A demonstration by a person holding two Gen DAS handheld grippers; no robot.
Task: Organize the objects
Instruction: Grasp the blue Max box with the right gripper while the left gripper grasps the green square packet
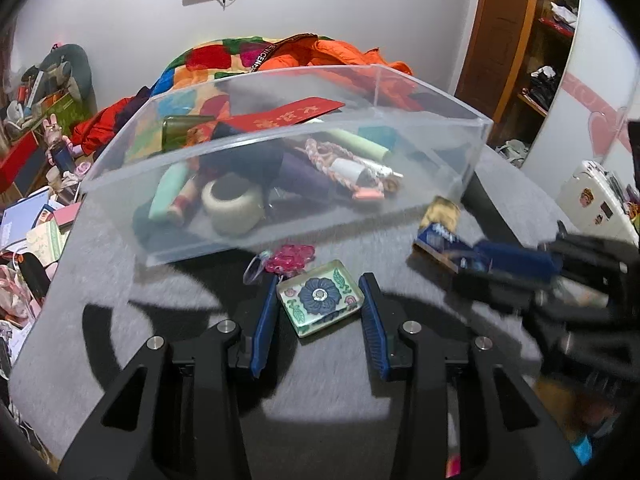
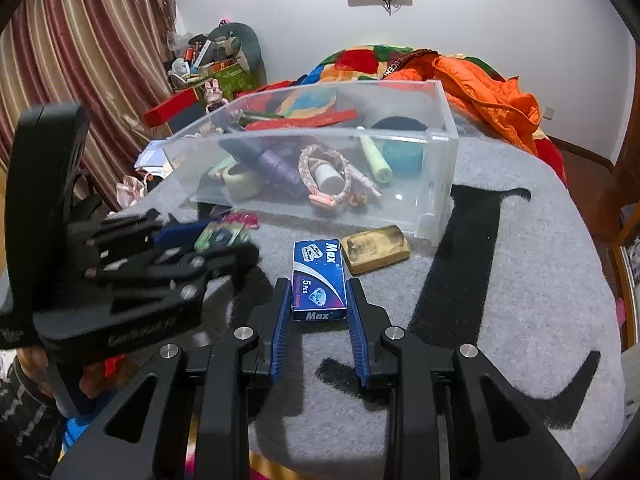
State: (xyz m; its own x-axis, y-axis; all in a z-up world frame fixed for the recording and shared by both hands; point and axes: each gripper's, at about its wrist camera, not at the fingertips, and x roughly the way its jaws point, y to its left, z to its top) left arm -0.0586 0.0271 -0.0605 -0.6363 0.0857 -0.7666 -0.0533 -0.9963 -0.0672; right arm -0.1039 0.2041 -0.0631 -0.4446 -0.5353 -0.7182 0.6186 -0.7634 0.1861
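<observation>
A clear plastic bin (image 1: 420, 92) with several small items stands on the grey mat; it also shows in the right wrist view (image 2: 436, 184). My left gripper (image 1: 322, 284) is open around a glass tile with a blue flower (image 1: 320, 298), its pads beside the tile, which lies on the mat. A pink hair clip (image 1: 290, 258) lies just beyond it. My right gripper (image 2: 318, 292) is open around a blue "Max" razor-blade box (image 2: 319, 278) lying on the mat. A gold bar-shaped block (image 2: 378, 248) lies next to the box, by the bin.
The grey mat (image 2: 520, 280) with black markings covers the bed. A patchwork blanket and orange jacket (image 2: 480, 80) lie behind the bin. Clutter and boxes (image 1: 32, 208) sit at the left. A wardrobe (image 1: 520, 40) stands at the right.
</observation>
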